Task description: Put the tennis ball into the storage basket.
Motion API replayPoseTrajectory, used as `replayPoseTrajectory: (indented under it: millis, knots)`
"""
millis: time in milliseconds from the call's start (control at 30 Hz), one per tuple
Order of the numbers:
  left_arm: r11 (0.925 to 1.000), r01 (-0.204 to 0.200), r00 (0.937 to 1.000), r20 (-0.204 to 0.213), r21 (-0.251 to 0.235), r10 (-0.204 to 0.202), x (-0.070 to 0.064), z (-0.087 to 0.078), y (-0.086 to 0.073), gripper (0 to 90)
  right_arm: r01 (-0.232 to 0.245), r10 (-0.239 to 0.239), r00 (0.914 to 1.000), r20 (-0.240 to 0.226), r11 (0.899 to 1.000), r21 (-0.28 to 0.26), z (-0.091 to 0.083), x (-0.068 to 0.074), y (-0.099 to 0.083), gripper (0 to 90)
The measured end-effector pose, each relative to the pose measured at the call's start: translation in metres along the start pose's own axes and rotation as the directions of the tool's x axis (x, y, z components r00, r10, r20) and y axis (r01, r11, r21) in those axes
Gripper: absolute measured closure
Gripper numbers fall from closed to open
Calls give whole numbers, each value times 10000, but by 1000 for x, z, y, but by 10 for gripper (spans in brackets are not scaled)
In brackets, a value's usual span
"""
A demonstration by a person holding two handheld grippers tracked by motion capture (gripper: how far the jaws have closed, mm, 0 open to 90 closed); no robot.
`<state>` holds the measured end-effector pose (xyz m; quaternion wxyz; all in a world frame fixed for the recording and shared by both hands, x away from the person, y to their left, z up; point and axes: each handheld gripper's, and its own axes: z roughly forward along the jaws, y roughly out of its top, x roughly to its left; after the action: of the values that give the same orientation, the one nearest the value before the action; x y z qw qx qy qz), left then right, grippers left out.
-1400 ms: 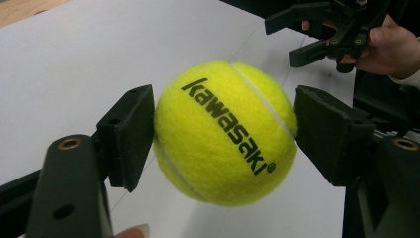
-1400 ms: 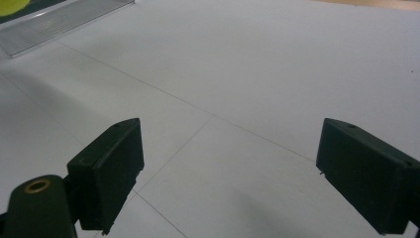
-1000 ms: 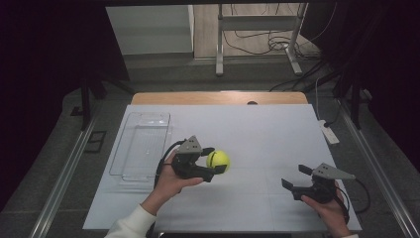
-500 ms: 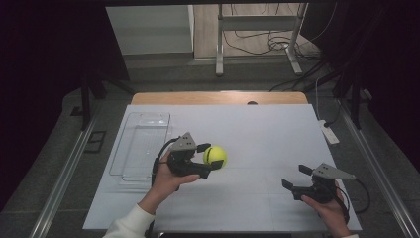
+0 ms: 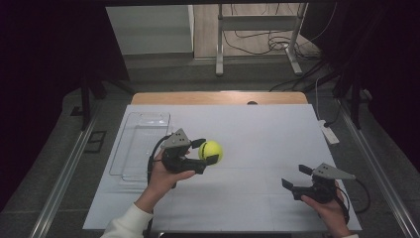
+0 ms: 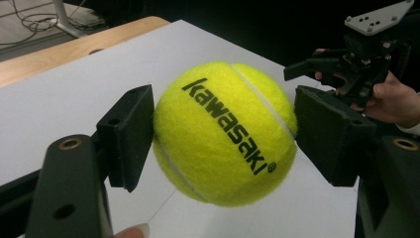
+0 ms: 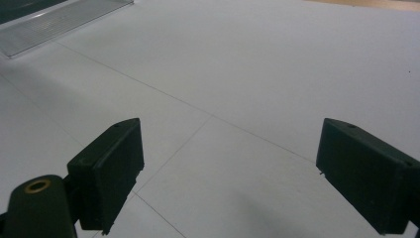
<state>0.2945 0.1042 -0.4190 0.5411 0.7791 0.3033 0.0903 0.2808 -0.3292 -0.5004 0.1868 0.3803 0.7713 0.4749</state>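
While the left gripper (image 5: 207, 157) hangs above the white worktop (image 5: 257, 134), its two black jaws are clenched on a yellow tennis ball (image 5: 210, 150), one pad pressed to each side. Seen from the high view, the ball sits left of the worktop's middle, roughly halfway between the far and near edges, and it appears lifted clear of the surface; the left gripper view confirms this, with white worktop visible beneath the ball (image 6: 224, 133). Black lettering "kawasaki" runs diagonally across the ball's face, and a pale seam curves over its top. A fingertip shows at the bottom edge of that view.

Just left of the left hand (image 5: 161, 173), a clear plastic tray (image 5: 141, 144) lies along the left edge of the worktop, long side running from far to near. Its near end is close to the hand; whether they touch cannot be told.

Right gripper (image 5: 293, 178) is held near the near right corner of the worktop, well apart from the ball. Its jaws stand wide apart, released, with nothing between them; the right gripper view shows bare white surface between the two pads (image 7: 111, 168), and a corner of the clear tray (image 7: 59, 20) at the top left. Right hand (image 5: 329, 208) grips it from below, a black cable trailing beside the wrist.
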Motion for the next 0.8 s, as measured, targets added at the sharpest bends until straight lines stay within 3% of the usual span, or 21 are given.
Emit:
replayPoseTrajectory:
  millis: [800]
  knots:
    - [9980,310,9985,-429,-544,-334,10,-12,3,272,12,-12,10000,12,10000,-21,0,0,0,115]
